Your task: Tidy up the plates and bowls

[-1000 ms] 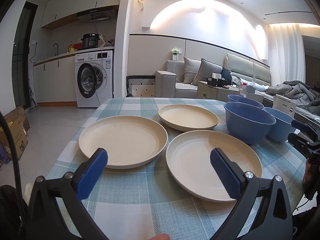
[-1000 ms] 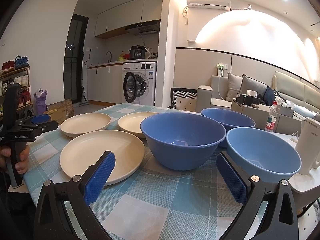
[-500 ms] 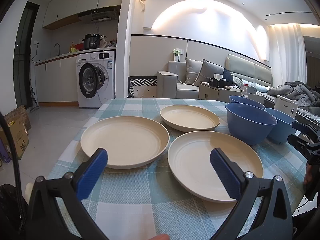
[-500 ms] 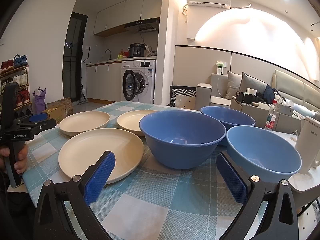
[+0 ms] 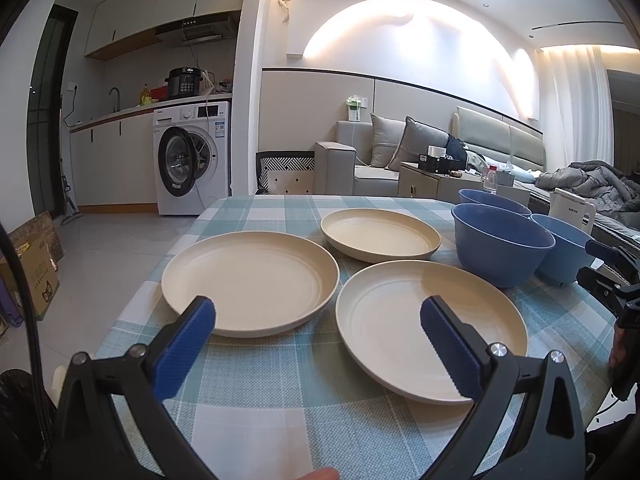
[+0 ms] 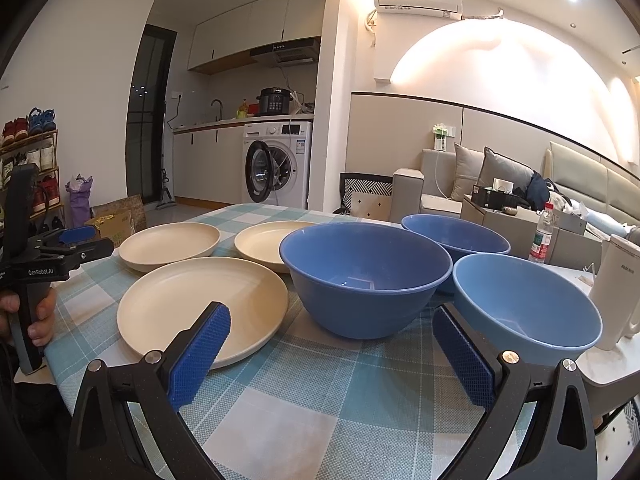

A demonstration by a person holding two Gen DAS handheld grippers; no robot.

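Three cream plates lie on the checked tablecloth: a left plate [image 5: 250,280], a near plate [image 5: 424,324] and a smaller far plate [image 5: 380,234]. Three blue bowls stand to their right: a dark front bowl [image 6: 366,276], a dark rear bowl [image 6: 456,238] and a lighter bowl [image 6: 524,304]. My left gripper [image 5: 318,340] hovers open above the near table edge, facing the gap between the two front plates. My right gripper [image 6: 332,354] is open too, low in front of the dark front bowl, and holds nothing.
A white appliance [image 6: 616,292] stands by the lighter bowl at the table's right edge. A water bottle [image 6: 540,236] sits behind the bowls. A hand [image 6: 40,312] holds the left gripper's handle at the table's left. A washing machine [image 5: 192,160] and sofa [image 5: 400,160] stand beyond.
Both views have shifted slightly; the plates and bowls sit a little further right in the left wrist view. Nothing was grasped and both grippers stayed open.
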